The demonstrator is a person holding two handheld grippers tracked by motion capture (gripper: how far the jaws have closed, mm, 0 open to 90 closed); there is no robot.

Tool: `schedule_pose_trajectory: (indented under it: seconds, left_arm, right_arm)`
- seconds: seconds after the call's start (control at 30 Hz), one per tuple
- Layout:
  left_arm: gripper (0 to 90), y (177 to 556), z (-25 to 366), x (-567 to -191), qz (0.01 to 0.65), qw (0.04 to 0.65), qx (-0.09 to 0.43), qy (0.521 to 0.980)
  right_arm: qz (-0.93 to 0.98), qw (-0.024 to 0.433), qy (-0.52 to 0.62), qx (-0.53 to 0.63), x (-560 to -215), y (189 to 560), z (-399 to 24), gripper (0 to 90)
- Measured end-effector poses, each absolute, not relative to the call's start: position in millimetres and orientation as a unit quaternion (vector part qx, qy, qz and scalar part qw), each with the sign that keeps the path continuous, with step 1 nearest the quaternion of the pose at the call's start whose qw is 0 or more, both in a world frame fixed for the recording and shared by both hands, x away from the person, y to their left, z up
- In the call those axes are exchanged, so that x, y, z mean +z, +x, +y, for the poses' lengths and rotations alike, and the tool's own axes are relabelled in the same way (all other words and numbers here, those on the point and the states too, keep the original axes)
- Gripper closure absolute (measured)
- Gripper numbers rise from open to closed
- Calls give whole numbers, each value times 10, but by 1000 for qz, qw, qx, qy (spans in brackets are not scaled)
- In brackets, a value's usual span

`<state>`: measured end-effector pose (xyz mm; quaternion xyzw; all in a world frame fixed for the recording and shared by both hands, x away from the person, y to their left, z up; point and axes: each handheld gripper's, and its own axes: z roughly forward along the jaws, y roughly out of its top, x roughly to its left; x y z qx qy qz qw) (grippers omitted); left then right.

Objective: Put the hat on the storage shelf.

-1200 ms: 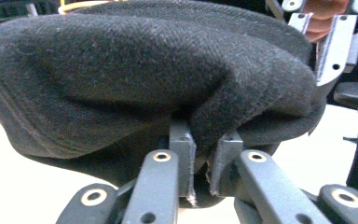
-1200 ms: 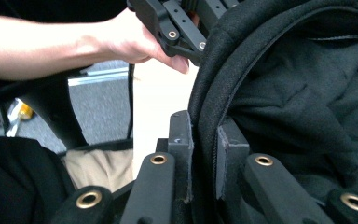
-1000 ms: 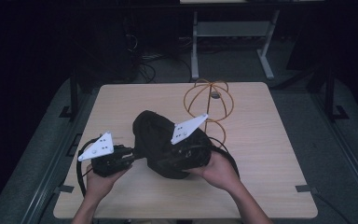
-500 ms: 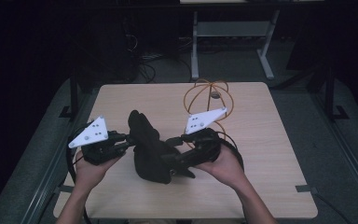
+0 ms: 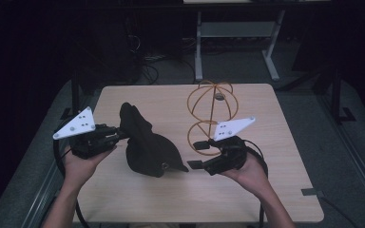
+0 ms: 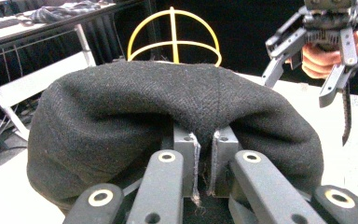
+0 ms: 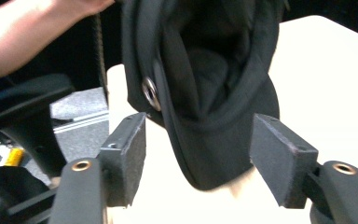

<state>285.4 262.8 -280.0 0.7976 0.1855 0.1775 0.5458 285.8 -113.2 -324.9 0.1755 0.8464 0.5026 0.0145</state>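
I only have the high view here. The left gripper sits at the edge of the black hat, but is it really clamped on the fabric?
Observer: Yes. In the left gripper view the left gripper is pinched shut on a fold of the hat, with cloth squeezed between the pads.
Operator: And the right one, has it got the brim?
Observer: No. In the right gripper view the right gripper is open, and the brim tip hangs between its pads without touching either one.
Operator: Anything on the hat I should avoid pinching?
Observer: There is a metal eyelet on the band, just above the pad that shows on the left of the right gripper view.
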Motion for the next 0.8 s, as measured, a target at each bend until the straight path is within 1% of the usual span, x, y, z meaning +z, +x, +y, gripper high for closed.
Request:
schedule_pose_trajectory:
  seconds: [0.27, 0.4, 0.43, 0.6, 0.8]
  left_arm:
    - [844, 2942, 2684, -2739, 191, 545, 169, 798]
    - [844, 2981, 2692, -2666, 190, 543, 168, 800]
    - [844, 2981, 2692, -2666, 190, 543, 168, 800]
    - [844, 3067, 2660, -2556, 186, 545, 164, 801]
    - [844, 3168, 2591, -2488, 179, 542, 154, 807]
  right_arm:
    - [849, 24, 198, 490, -3443, 2837, -1410, 341]
    - [845, 29, 221, 486, -3596, 2816, -1631, 322]
    - [845, 29, 221, 486, -3596, 2816, -1631, 322]
    - [834, 47, 266, 481, -3785, 2811, -1920, 305]
    - [839, 62, 302, 449, -3978, 2827, -2122, 293]
